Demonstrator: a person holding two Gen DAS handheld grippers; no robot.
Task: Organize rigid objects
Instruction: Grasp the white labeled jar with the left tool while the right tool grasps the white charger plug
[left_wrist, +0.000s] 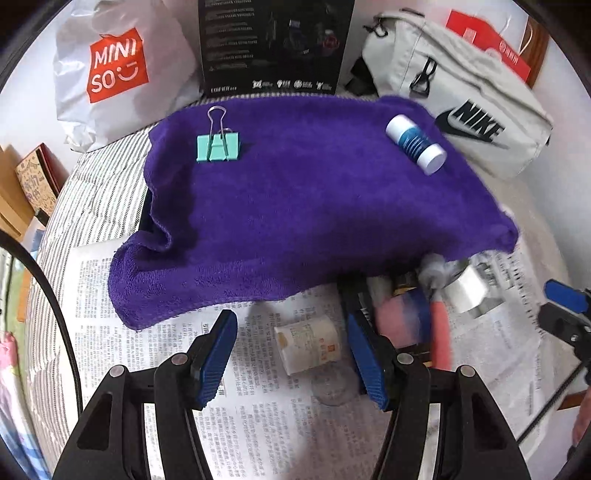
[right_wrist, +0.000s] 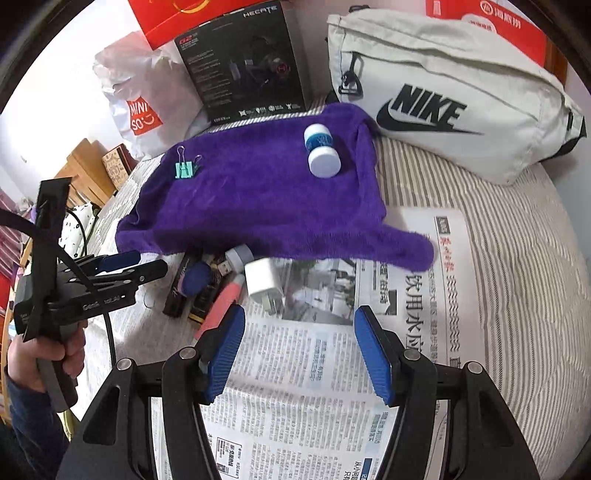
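Note:
A purple towel covers a raised platform; it also shows in the right wrist view. On it lie a teal binder clip and a blue-and-white bottle. In front, on newspaper, lie a small white bottle, a pink item, a white charger, a blue cap and a dark box. My left gripper is open around the small white bottle, low over the paper. My right gripper is open and empty above the newspaper.
A Miniso bag, a black headset box and a white Nike bag stand behind the towel. A red bag is at the back right. Striped bedding lies under the paper. A cable runs at the left.

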